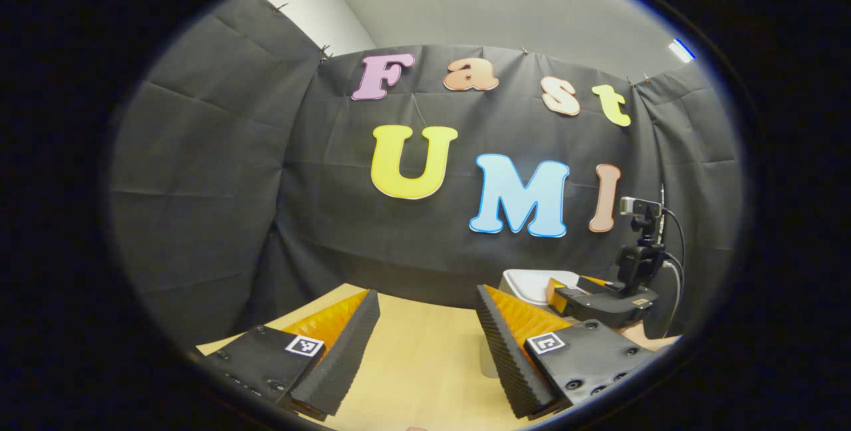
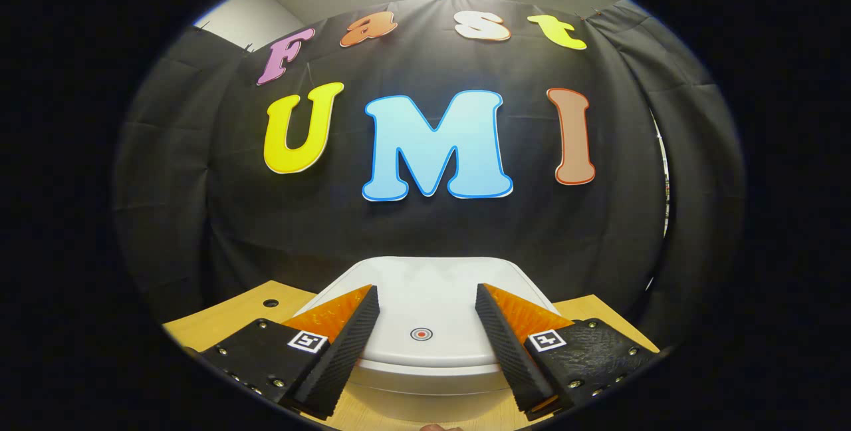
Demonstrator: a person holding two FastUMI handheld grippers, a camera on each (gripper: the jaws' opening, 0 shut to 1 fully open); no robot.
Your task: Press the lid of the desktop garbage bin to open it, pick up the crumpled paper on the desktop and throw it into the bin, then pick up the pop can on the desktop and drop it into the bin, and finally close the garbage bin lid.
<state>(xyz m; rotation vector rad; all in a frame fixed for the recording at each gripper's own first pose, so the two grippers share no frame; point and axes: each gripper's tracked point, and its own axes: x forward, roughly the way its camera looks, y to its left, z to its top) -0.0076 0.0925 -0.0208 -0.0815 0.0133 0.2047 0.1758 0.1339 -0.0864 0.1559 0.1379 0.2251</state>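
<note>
The white garbage bin [image 2: 425, 311] stands on the wooden desk with its lid down; a small round mark [image 2: 421, 334] sits near the lid's front edge. My right gripper [image 2: 427, 301] hovers open just above the lid, one finger on each side of that mark. In the left gripper view, my left gripper [image 1: 427, 304] is open over bare desk with nothing between its fingers. To its right I see the bin [image 1: 535, 283] partly hidden behind the other gripper [image 1: 602, 302], which hangs over it.
The wooden desk [image 1: 412, 351] runs to the black cloth wall close behind. A small camera on a stand [image 1: 641, 245] with cables rises at the right in the left gripper view. A small hole [image 2: 270, 302] marks the desk left of the bin.
</note>
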